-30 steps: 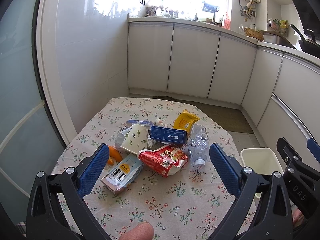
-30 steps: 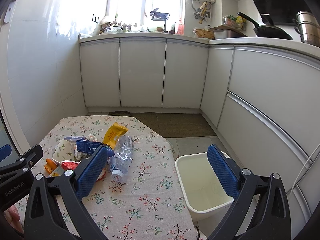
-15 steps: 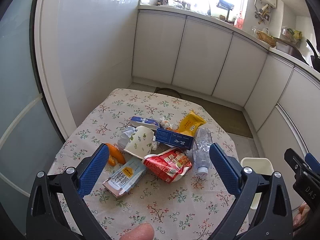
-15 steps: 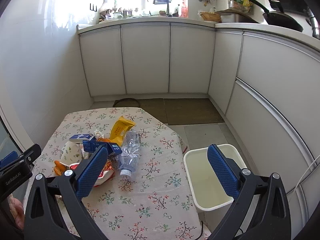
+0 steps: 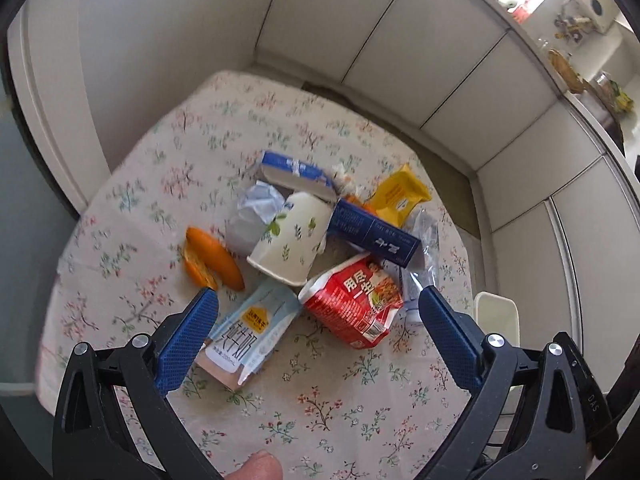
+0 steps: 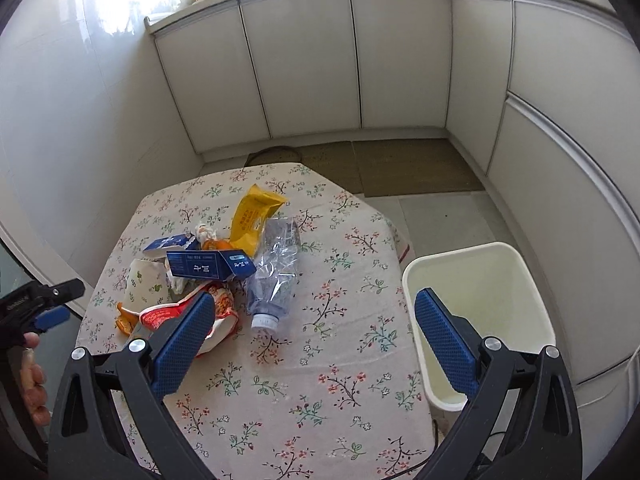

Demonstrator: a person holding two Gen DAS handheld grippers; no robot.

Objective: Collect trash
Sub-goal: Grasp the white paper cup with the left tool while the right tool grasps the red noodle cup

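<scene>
Seen from the left wrist, the left claw [image 5: 318,312] hangs wide open and empty above a tabletop [image 5: 320,400] covered in a floral cloth. Between and just beyond its blue pads lies the trash pile: a pale milk carton [image 5: 248,336] nearest the left pad, a red snack bag [image 5: 354,300], a paper cup [image 5: 290,238] on its side, orange peel [image 5: 210,260], a dark blue box [image 5: 374,236], a yellow wrapper [image 5: 400,196] and a crushed clear bottle [image 5: 426,256]. A fingertip [image 5: 256,468] shows at the bottom edge.

Over on the right wrist view, the right claw [image 6: 312,332] is likewise spread open, holding nothing. The pile sits to its left on the tabletop [image 6: 300,380], the bottle [image 6: 276,276] nearest. A white trash bin [image 6: 480,264] stands on the floor just beside the tabletop's right edge.
</scene>
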